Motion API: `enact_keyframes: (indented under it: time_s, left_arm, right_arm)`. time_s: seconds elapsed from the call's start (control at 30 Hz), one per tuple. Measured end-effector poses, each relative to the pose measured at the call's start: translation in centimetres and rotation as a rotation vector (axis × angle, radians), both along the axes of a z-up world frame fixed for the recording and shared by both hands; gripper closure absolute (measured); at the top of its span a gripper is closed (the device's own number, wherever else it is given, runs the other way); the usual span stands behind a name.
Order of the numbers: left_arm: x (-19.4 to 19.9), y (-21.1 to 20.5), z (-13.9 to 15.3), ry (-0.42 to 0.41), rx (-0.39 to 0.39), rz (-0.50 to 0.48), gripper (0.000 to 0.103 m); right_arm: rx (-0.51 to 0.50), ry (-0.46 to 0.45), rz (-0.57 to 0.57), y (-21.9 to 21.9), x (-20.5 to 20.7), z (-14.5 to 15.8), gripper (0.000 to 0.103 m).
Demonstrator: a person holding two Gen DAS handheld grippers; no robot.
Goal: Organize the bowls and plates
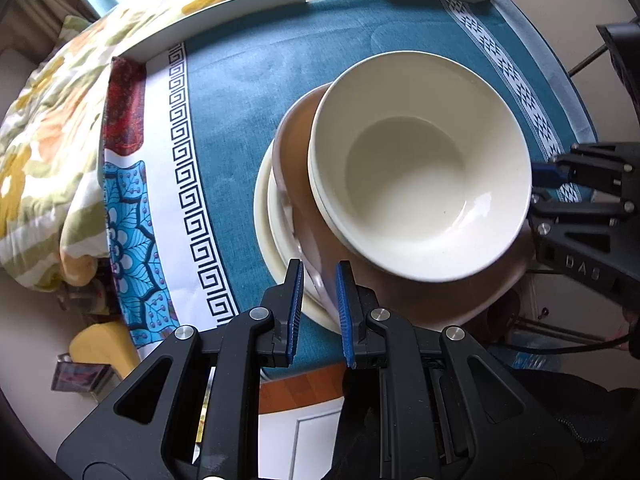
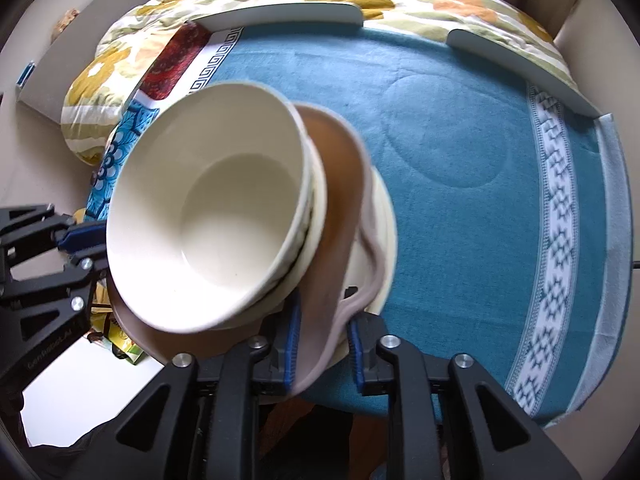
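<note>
A cream bowl (image 1: 420, 168) sits nested on another cream bowl, on a brown plate (image 1: 304, 152) that rests on cream plates (image 1: 266, 216). The stack stands on the blue tablecloth (image 1: 248, 80). My left gripper (image 1: 320, 280) has its blue pads on either side of the brown plate's rim at one edge. My right gripper (image 2: 324, 320) has its pads around the brown plate's rim (image 2: 340, 272) at the opposite edge. The bowl (image 2: 208, 208) and brown plate look tilted and lifted off the cream plates (image 2: 386, 216). The right gripper also shows in the left wrist view (image 1: 536, 184).
A floral quilt (image 1: 48, 128) lies beyond the table's far and left sides. White rails (image 2: 280, 14) edge the table's far side. A round imprint (image 2: 444, 132) marks the cloth to the right of the stack. The table's near edge is just under both grippers.
</note>
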State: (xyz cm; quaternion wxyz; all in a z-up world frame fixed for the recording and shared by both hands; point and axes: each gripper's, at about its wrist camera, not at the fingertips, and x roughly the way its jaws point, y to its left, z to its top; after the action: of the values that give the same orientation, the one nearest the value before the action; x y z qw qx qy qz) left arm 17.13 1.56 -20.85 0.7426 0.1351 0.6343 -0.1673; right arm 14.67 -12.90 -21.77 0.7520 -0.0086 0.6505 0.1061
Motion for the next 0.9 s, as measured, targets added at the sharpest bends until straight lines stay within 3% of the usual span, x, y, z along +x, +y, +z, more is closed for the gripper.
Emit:
enact_keyframes:
  time_s: [0.13,0.3,0.37,0.43,0.47,0.5,0.73,0.9]
  left_arm:
    - [-0.5,0.0,0.8,-0.002,0.007,-0.017,0.089]
    - [-2.3,0.5,2.4,-0.029,-0.014,-0.033,0.088]
    - [-3.2,0.9,3.2,-0.052,-0.038,-0.024,0.086]
    - [-4.1,1.5,4.1,-0.070,-0.084,-0.005,0.058]
    - [-4.6,1.7,4.5,-0.083,-0.098,0.003,0.013]
    - [-5.1,1.9,5.0,-0.110,-0.111,0.011,0.001]
    - [-8.7,3.4,8.9,-0.247,-0.164,0.142,0.000]
    - [-12.5,3.6,16.4,-0.526,-0.207,0.260,0.000]
  right_arm:
    - [-0.020,0.026,0.011,-0.4,-0.3,0.8,0.060]
    - [0.006,0.000,-0.018,-1.3,-2.3,2.8,0.059]
    - [0.029,-0.021,-0.042,-1.4,-3.5,3.4,0.053]
    - [0.047,-0.057,-0.072,-1.3,-4.6,4.0,0.025]
    - [0.052,-0.074,-0.086,-1.2,-5.0,4.3,0.020]
    - [0.057,-0.094,-0.102,-1.2,-5.6,4.6,0.016]
    - [0.054,-0.311,-0.170,-1.8,-9.2,9.2,0.016]
    - [0.005,-0.583,-0.147,-2.4,-12.9,16.2,0.016]
